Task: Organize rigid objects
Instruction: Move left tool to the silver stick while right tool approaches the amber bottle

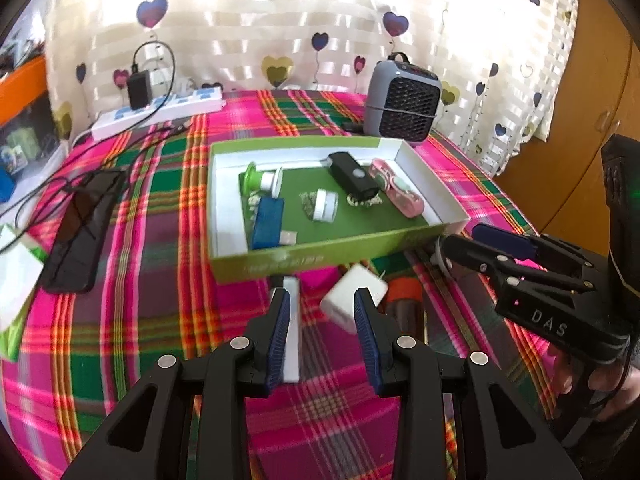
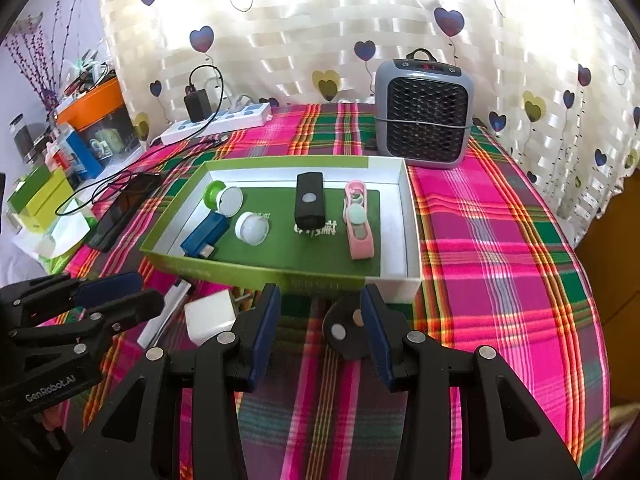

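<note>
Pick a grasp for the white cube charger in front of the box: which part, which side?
Take the white cube charger across two opposite flat faces, coming from above with the left hand-held gripper. It sits tilted on the cloth beside a white stick, so square to its faces first.

**Worktop layout: tray at centre, loose items in front**

A shallow tray (image 2: 394, 280) sits mid-worktop (image 2: 500, 240). In it, left to right: a spool (image 2: 224, 198) at the back left, a box-shaped item (image 2: 204, 236) in front of it, a round jar (image 2: 252, 228), an oblong device (image 2: 309, 200) and a long case (image 2: 360, 220) nearest the right wall. Behind the tray, to the right, stands a fan heater (image 2: 424, 116); behind to the left lies a power strip (image 2: 224, 120) with an adapter (image 2: 197, 106) plugged in. A phone (image 1: 80, 232) lies left of the tray. In front of the tray, left to right: a flat stick (image 2: 164, 316), a cube charger (image 2: 210, 316) and a disc (image 2: 344, 332).
</note>
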